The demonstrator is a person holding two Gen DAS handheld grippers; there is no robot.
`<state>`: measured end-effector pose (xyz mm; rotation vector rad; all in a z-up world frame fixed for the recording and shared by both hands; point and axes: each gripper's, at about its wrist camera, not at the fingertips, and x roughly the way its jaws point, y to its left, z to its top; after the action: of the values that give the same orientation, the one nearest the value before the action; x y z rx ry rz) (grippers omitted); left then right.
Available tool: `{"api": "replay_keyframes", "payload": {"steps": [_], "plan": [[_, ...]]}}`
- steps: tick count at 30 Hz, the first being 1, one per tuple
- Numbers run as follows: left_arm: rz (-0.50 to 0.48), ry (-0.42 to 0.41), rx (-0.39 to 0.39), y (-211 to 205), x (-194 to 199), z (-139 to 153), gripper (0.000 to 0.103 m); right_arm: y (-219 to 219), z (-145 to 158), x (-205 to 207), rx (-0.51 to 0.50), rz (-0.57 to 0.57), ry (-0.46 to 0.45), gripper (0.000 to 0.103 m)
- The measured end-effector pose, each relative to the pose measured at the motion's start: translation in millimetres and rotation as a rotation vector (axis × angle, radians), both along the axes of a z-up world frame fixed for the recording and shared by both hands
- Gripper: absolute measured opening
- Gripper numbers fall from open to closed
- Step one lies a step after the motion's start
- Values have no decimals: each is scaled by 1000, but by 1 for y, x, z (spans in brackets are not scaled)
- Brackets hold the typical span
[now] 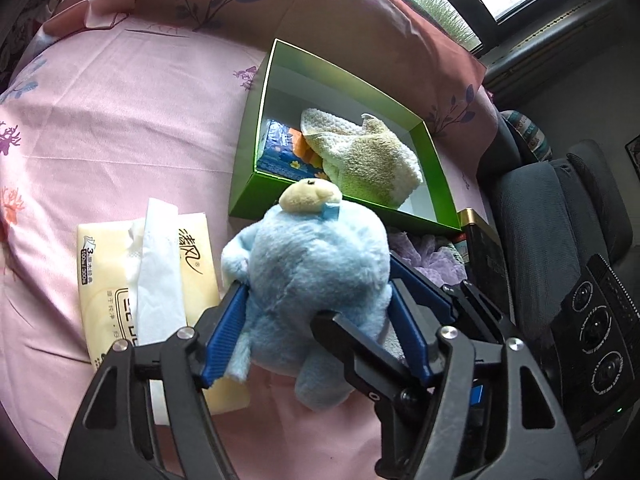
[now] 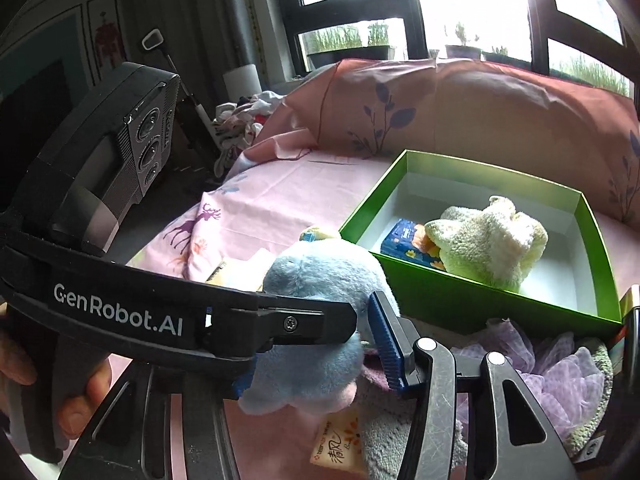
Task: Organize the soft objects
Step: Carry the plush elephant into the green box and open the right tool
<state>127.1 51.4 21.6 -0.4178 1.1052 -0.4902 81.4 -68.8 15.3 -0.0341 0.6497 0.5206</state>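
Right, my left tool (image 1: 316, 312) is clamped on the fluffy blue plush toy (image 1: 308, 292), lifted just short of the green cardboard box (image 1: 436, 160) near the bed's pillow edge. The right tool (image 2: 320, 344) looks clamped on it too (partly hidden). Next: carry it over the rim, then release.
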Motion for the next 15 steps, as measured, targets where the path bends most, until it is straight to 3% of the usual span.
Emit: {"api": "replay_keyframes", "payload": {"steps": [7, 15], "plan": [[-31, -108, -24, -7, -25, 44, 69, -7, 40, -28, 13, -21, -106, 53], [-58, -180, -38, -28, -26, 81, 68, -23, 77, -34, 9, -56, -193, 53]]}}
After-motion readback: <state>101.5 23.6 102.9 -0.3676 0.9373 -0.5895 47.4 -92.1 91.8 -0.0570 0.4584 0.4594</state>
